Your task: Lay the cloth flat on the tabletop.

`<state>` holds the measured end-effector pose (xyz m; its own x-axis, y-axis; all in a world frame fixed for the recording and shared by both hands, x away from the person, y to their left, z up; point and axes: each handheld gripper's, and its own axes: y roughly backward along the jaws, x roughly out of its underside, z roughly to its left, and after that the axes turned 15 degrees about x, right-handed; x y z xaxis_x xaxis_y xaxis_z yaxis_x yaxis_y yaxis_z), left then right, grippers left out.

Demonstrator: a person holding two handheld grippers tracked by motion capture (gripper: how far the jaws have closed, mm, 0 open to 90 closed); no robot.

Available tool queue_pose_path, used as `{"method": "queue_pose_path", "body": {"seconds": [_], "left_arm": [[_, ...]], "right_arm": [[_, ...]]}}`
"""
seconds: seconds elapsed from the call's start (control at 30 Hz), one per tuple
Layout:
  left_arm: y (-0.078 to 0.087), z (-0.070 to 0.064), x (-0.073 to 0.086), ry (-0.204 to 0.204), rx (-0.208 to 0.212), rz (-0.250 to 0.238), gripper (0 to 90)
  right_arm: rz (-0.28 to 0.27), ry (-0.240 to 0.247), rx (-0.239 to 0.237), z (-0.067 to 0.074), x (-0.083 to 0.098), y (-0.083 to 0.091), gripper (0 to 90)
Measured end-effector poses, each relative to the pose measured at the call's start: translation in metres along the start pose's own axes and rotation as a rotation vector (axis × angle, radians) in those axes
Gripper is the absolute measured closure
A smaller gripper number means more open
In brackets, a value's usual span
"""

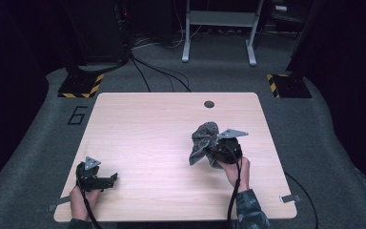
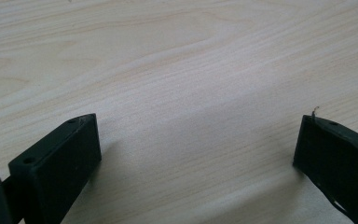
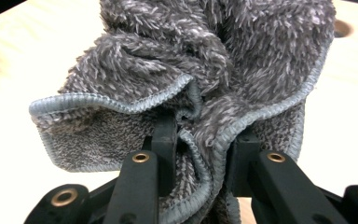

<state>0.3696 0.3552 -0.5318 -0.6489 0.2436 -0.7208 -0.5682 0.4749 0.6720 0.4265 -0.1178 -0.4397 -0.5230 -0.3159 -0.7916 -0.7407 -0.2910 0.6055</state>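
Right gripper [image 1: 218, 149], right of centre frame, clenches a crumpled grey fluffy microfibre cloth [image 3: 200, 79] above the pale wooden table [image 1: 147, 129]; left gripper [image 1: 110, 179], lower left, jaws spread, empty.

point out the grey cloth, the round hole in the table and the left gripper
grey cloth [image 1: 205, 138], high view, on its bunched upper fold.
round hole [image 1: 209, 104], high view, on the dark centre of the hole near the table's far edge.
left gripper [image 1: 113, 178], high view, between its two jaw tips.
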Motion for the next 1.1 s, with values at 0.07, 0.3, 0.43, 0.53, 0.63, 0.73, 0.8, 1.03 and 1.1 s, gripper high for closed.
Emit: {"method": "queue_pose_path", "body": {"seconds": [0.07,0.3,0.43,0.53,0.63,0.73,0.8,1.03,1.1], "left_arm": [[0.0,0.0,0.0,0.0,-0.002,-0.004,0.2],[-0.001,-0.001,0.0,0.006,-0.003,-0.011,0.3],[-0.001,-0.001,0.0,0.004,-0.004,-0.011,0.3],[-0.001,-0.001,0.0,0.004,-0.004,-0.011,0.3],[-0.001,0.0,0.0,0.004,-0.004,-0.011,0.3],[-0.001,0.0,0.0,0.005,-0.003,-0.012,0.3],[-0.001,0.0,0.0,0.005,-0.003,-0.012,0.3],[-0.001,-0.001,0.0,0.006,-0.003,-0.008,0.3],[-0.001,-0.001,0.0,0.006,-0.005,-0.01,0.3]], "right_arm": [[0.012,0.002,-0.011,0.009,-0.001,-0.003,69.7],[0.028,0.01,-0.072,0.039,-0.001,-0.017,69.1],[0.039,-0.003,-0.099,0.056,0.0,-0.025,68.5],[0.051,0.018,-0.123,0.071,0.001,-0.033,68.3],[0.067,0.027,-0.141,0.083,0.004,-0.037,67.9],[0.075,0.055,-0.15,0.097,0.006,-0.042,66.9],[0.091,0.063,-0.161,0.102,0.007,-0.049,62.8],[0.131,0.118,-0.138,0.11,0.015,-0.059,26.5],[0.107,0.098,-0.136,0.105,0.015,-0.05,24.7]]}}
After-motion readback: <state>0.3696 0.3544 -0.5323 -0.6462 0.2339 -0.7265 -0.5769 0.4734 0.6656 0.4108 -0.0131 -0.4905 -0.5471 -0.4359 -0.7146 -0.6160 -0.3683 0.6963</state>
